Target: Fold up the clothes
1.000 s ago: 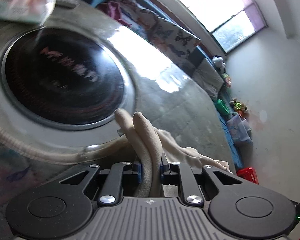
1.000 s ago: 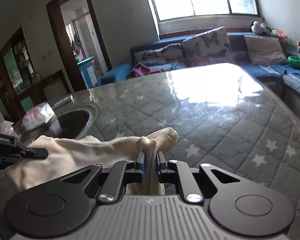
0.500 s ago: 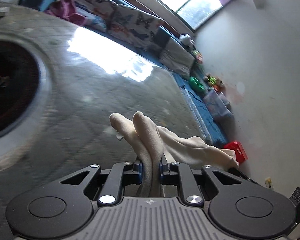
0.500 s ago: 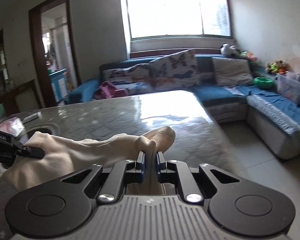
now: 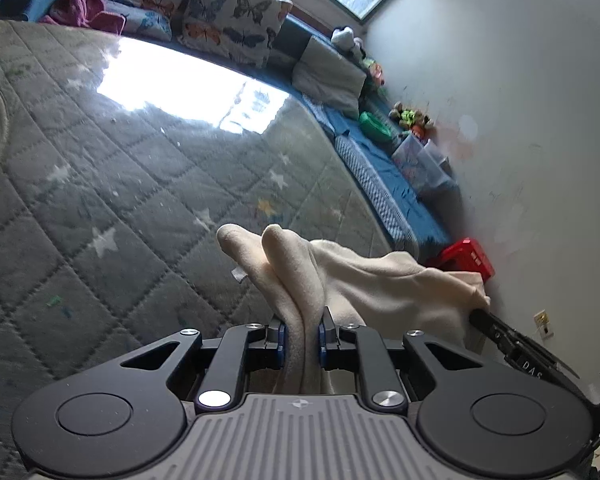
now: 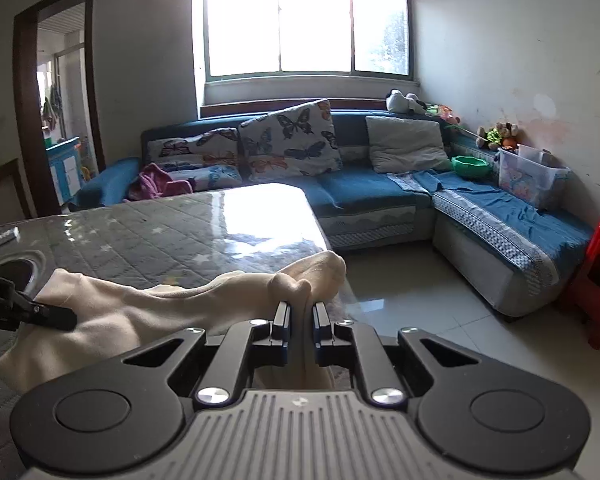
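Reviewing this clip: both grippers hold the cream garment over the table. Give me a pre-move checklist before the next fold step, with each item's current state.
1. Left gripper clamped on the cream garment: ok, folded cloth pinched between the pads.
2. Right gripper clamped on the garment: ok.
3. Cloth spanning between both grippers without slipping out: ok, it runs from one to the other.
4. Span smooth and flat: not ok, it shows wrinkles and sag.
5. Quilted table free ahead of the garment: ok in the area shown.
6. Lower hanging part of the garment untangled: cannot tell, hidden behind the gripper bodies.
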Tool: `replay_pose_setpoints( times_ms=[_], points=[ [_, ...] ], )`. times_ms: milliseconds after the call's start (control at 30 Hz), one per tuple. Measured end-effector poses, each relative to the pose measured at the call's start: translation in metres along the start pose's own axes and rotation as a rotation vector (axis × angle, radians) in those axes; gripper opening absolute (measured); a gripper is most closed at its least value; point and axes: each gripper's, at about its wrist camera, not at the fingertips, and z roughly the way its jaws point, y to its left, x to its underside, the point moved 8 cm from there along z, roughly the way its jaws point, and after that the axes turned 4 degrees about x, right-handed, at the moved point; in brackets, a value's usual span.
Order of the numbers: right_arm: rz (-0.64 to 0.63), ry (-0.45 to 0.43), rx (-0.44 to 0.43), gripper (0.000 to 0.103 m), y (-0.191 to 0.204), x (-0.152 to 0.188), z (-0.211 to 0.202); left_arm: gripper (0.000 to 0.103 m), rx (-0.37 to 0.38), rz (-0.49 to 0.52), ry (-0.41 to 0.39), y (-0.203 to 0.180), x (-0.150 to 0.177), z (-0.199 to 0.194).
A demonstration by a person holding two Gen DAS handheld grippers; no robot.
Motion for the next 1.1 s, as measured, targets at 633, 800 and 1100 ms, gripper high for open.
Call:
replay_pose_setpoints(
  times_ms=[633,800,1100],
  points=[
    [0.011,0.101,0.027,0.01,-0.017,0.033,0.035,0.017,-0.108,0.099,0.072,0.001,0.017,0.021],
    [0.007,0.128,0.029,0.01,-0.019,0.039,0.04,0.017,-0.103,0.114,0.085,-0.001,0.019,0.02],
    [-0.008,0.166,0.022,0.011,-0.02,0.054,0.033,0.021,-0.091,0.136,0.119,0.001,0.023,0.017]
  ],
)
